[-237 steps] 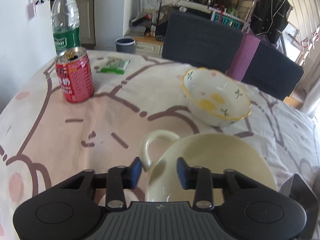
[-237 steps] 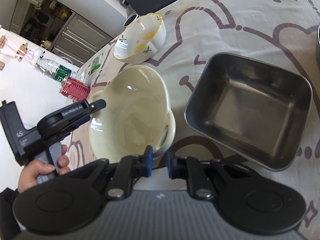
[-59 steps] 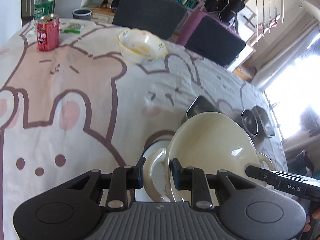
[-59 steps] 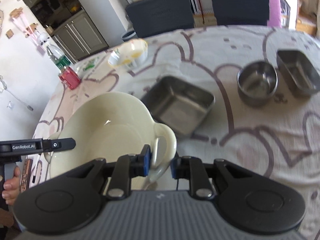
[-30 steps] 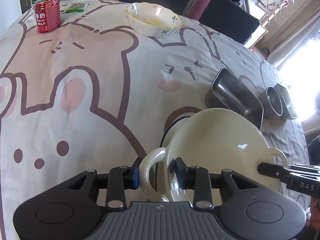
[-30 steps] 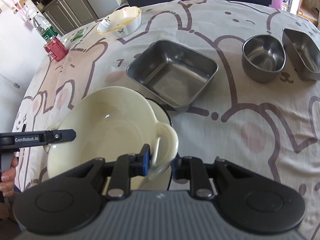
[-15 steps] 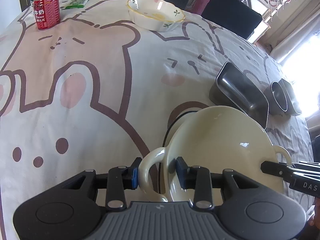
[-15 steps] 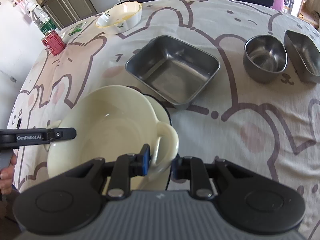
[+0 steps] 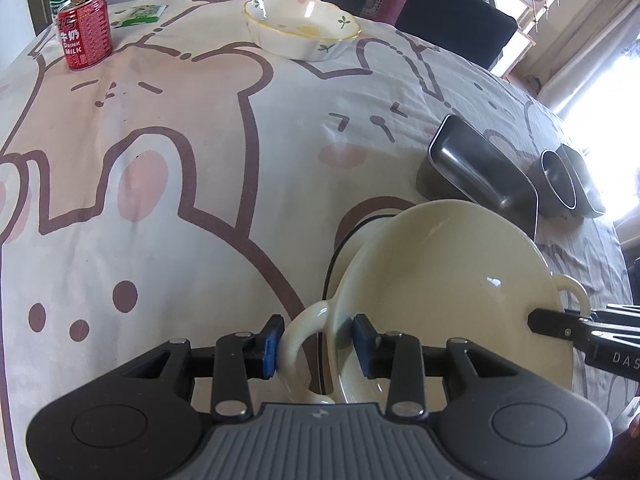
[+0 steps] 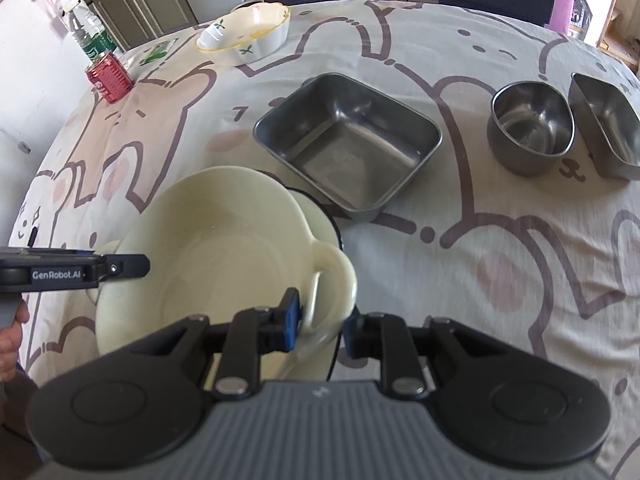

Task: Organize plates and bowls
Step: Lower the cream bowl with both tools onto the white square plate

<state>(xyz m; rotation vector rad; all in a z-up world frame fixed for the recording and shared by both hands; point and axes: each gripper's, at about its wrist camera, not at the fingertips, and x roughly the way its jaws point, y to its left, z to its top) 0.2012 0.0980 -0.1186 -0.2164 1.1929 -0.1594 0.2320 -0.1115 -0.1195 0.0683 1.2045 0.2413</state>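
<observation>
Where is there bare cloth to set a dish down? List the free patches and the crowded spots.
Free: the wide cloth between red can, floral bowl and cream bowl; also the cloth right of the cream bowl, nearer than the round steel bowl. Crowded: cream bowl close by the square steel tray; round steel bowl beside the small steel tray.

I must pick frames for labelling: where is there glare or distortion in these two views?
Left wrist: window light blows out the right edge, washing the steel bowl; fisheye bends the table. Right wrist: even light, sharp, only the corners darken and the table edge curves.
</observation>
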